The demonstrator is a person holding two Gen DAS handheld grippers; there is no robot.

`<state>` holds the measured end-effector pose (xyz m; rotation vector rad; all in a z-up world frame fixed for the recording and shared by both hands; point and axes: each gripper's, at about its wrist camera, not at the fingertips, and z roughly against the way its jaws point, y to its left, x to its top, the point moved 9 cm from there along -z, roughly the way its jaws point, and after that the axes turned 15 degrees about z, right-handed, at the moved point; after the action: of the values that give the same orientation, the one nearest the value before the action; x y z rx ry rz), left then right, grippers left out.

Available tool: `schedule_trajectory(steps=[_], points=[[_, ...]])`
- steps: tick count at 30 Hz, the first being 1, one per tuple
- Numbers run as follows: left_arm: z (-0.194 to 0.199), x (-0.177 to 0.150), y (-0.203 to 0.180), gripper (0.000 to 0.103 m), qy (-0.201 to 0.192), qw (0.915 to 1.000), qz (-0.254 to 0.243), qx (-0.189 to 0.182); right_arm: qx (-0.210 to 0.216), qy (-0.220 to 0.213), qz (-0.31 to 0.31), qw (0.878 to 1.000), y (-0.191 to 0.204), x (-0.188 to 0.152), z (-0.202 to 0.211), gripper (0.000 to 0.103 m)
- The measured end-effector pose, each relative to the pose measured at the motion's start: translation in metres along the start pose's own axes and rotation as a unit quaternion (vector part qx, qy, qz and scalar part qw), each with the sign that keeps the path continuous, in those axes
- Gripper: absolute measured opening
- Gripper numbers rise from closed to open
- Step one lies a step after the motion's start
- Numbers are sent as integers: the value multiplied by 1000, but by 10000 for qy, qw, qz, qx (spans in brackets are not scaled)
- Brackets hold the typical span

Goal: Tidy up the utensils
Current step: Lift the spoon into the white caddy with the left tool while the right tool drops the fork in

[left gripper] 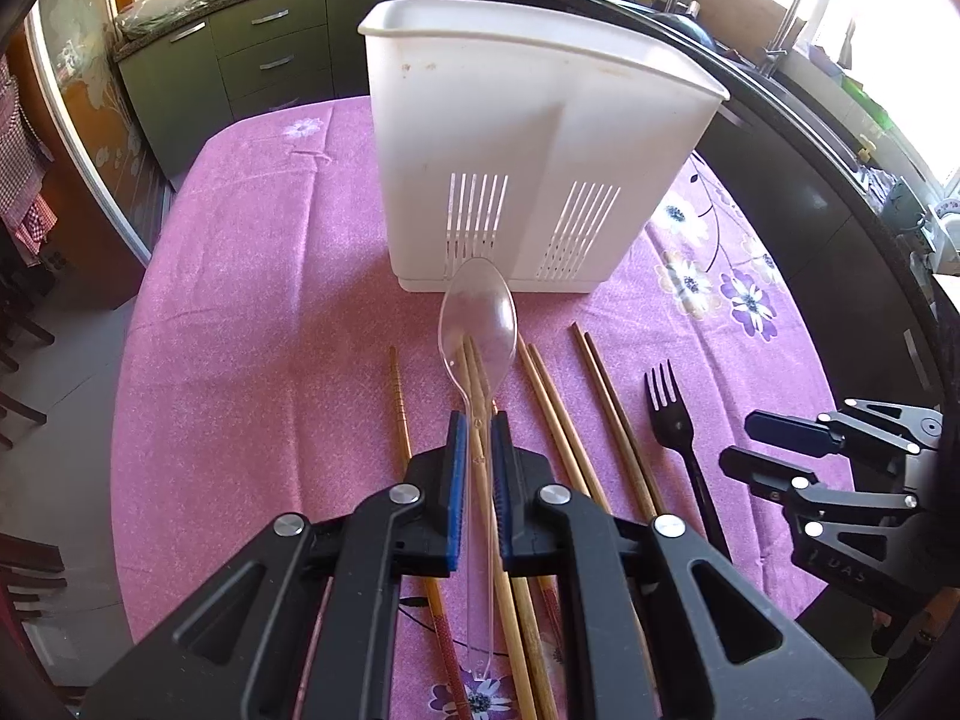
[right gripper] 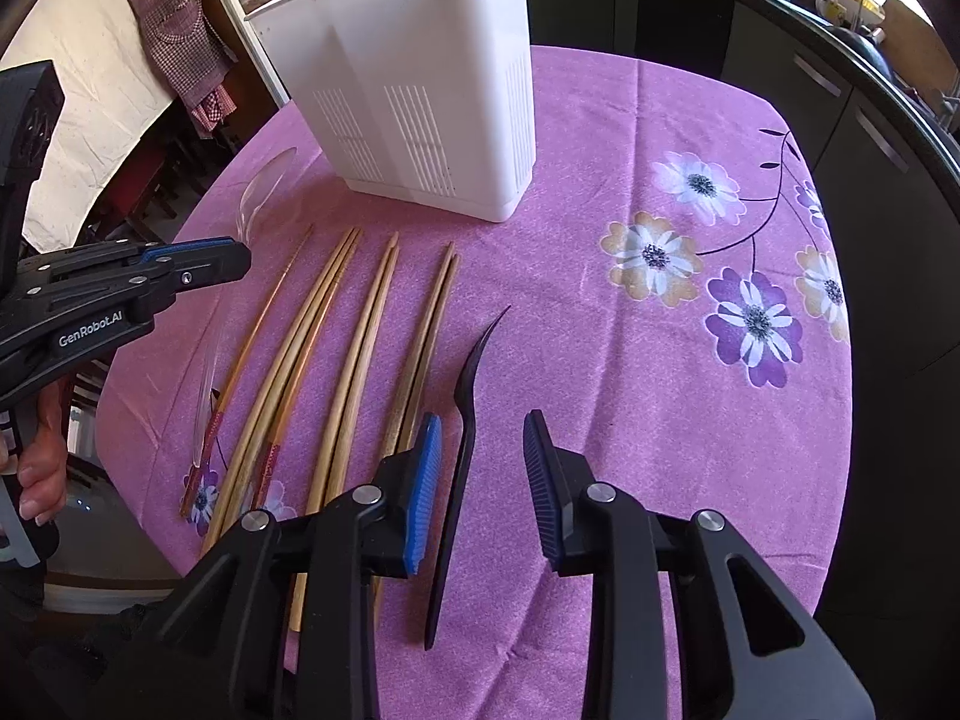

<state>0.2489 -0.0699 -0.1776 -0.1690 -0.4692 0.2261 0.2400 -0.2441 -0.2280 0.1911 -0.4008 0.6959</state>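
The left claw (left gripper: 478, 420) is closed narrow on the handle of a clear plastic spoon (left gripper: 480, 324), which it holds lifted above the desk, the bowl pointing straight ahead of the fingertips and the handle end trailing back under the claw. Directly ahead of that bowl stands a tall white plastic utensil holder (left gripper: 528, 120) with slotted vents low on its wall, set on the pink flowered tablecloth (left gripper: 252, 276) covering the desk. Beneath the left claw and to either side of it, several pairs of long wooden chopsticks (right gripper: 354, 324) lie side by side, tips toward the holder. The right claw (right gripper: 483, 468) hangs with its blue-padded fingers spread wide and gripping nothing; a black plastic fork (right gripper: 465, 420) lies on the cloth between those fingers, nearer the left one, tines curving up ahead of the claw. The holder stands ahead and to the left of the right claw.
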Motion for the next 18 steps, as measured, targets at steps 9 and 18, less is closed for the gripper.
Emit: schedule_trajectory(steps=[9,18], points=[[14,-6,-5,9,-125,9996,-223,-148,26,375,-66,9993,-5,15,-34,22],[22,-5,2,9,-186,9993,-267,-176,73,199,-134,9997,-6,25,-46,5]])
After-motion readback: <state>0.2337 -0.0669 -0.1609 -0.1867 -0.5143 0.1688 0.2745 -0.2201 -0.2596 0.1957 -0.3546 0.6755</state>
